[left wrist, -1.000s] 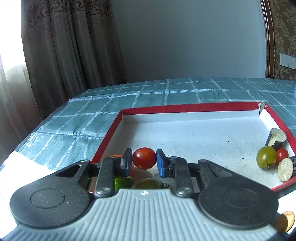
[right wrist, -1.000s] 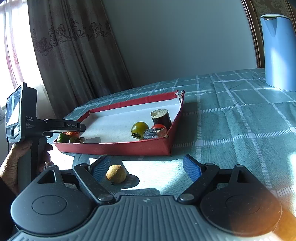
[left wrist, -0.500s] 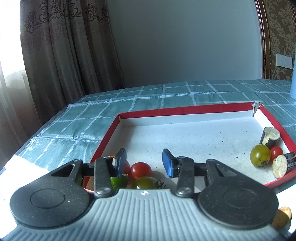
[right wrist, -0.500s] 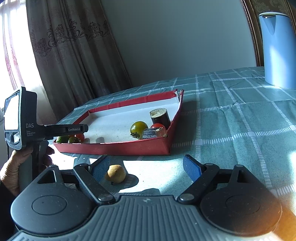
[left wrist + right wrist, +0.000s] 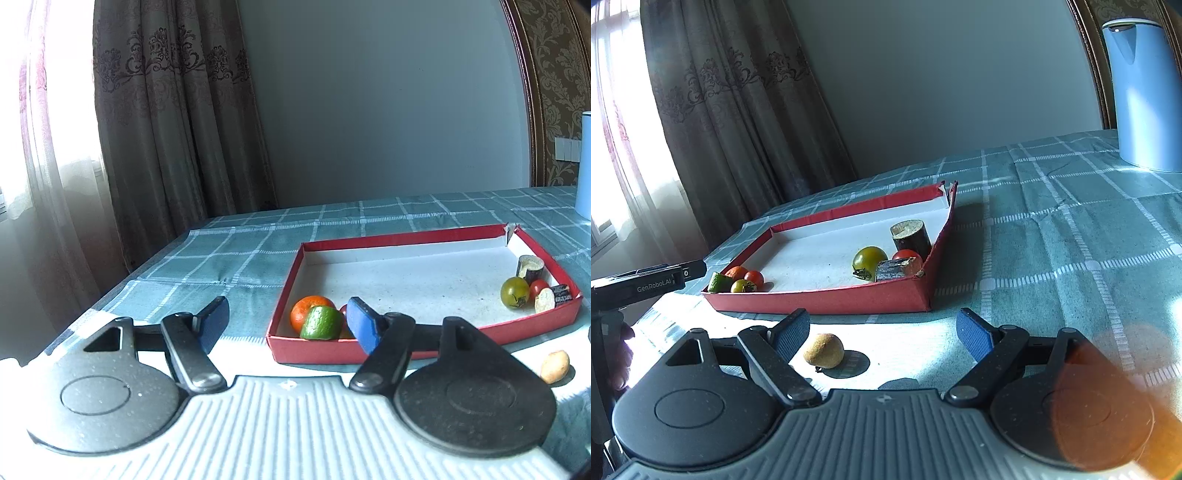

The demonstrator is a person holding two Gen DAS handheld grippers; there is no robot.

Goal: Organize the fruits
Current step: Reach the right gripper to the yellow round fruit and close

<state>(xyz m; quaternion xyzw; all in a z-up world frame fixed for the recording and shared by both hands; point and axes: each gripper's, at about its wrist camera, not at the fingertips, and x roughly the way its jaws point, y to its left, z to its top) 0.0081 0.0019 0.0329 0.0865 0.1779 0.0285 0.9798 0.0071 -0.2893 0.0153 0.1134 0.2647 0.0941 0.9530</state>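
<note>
Blue kettle (image 5: 1144,92) shows whole only from right wrist

A table is draped in a teal checked tablecloth (image 5: 1071,240), on which a tall pale-blue plastic kettle (image 5: 1141,96) is stood at the far right. Heavy brown patterned curtains (image 5: 166,129) are hung beside a plain grey wall (image 5: 388,103).

We see red tomato (image 5: 343,309) mostly hidden behind lime (image 5: 320,322) and left gripper's finger (image 5: 364,326). Kettle (image 5: 583,166) cut by right edge in left view. Orange flare blurs lower right corner in right view.
</note>
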